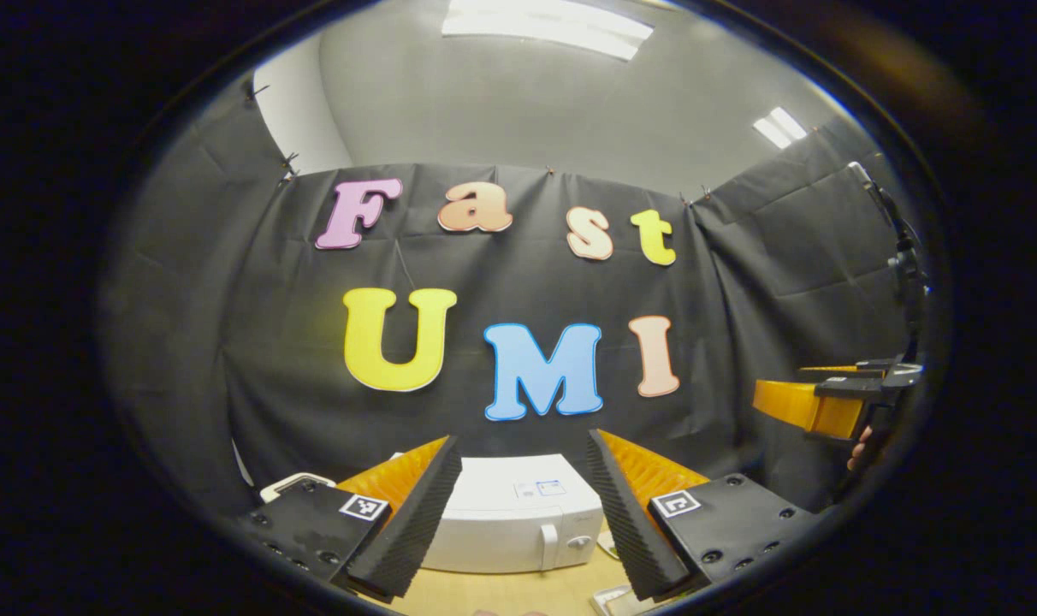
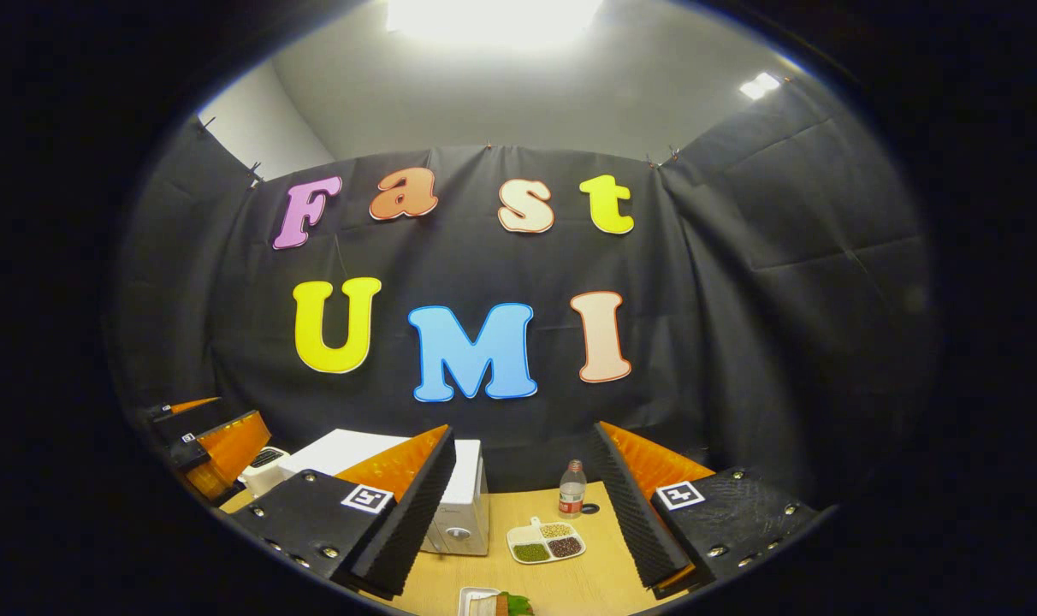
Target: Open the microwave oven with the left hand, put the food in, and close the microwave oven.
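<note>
A: Hovering above the table [image 1: 501, 590], the left gripper [image 1: 524, 513] has its fingers spread wide with nothing between them; at twelve o'clock from the tips sits the microwave oven [image 1: 510, 526], door shut, its handle [image 1: 550, 545] upright toward the right of the front.

B: And the other one?

A: In the right gripper view the right gripper [image 2: 524, 513] is equally wide and empty; the microwave oven [image 2: 463, 505] lies at about ten o'clock of its tips, a divided dish [image 2: 546, 541] of grains at twelve, a bottle [image 2: 572, 489] standing just behind it.

B: Where's the food?

A: Probably the plate [image 2: 488, 603] with something green at six o'clock; it is cut off, so I cannot tell its long axis.

B: Why that arrangement?

A: My guess: the box's front faces the person, its long axis running nine to three, so the left gripper meets the handle head-on while the right waits near the food; the opening step has not begun.
</note>
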`<state>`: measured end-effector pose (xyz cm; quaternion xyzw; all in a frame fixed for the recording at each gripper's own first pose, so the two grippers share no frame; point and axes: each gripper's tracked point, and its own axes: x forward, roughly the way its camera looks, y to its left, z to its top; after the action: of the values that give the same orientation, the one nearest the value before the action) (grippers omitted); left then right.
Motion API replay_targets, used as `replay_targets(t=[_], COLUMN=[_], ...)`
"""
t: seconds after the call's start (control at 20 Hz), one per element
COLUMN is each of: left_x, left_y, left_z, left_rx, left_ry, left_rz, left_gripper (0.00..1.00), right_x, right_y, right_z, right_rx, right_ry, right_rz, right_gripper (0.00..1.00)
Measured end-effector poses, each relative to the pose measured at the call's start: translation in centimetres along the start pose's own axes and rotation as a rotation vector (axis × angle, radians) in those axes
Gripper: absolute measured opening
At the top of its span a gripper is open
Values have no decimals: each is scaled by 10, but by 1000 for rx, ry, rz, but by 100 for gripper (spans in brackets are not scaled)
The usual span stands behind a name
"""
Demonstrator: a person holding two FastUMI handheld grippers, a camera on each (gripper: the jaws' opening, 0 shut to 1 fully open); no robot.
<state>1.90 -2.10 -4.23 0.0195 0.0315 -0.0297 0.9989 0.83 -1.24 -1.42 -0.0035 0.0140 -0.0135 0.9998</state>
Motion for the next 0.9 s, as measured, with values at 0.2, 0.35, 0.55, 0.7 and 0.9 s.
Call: replay_targets(t=[0.2,0.35,0.55,0.7,0.9], left_x=[14,29,55,73,102], left_y=[-17,-22,-31,-35,-37], left_z=[-24,-54,-115,-166,-226], left_rx=[-48,-71,-70,-85,-63], left_ry=[27,68,166,252,339], left_rz=[-40,-42,-32,-22,-7], left_gripper=[96,96,96,96,96], right_x=[7,13,22,28,35], right_y=[-6,-12,-30,-47,-69], right_z=[-8,-15,-25,-33,-46], right_rx=[-12,-18,-26,-23,-31], right_ry=[14,33,53,74,109], right_rz=[0,3,-16,-36,-68], right_gripper=[92,96,96,96,96])
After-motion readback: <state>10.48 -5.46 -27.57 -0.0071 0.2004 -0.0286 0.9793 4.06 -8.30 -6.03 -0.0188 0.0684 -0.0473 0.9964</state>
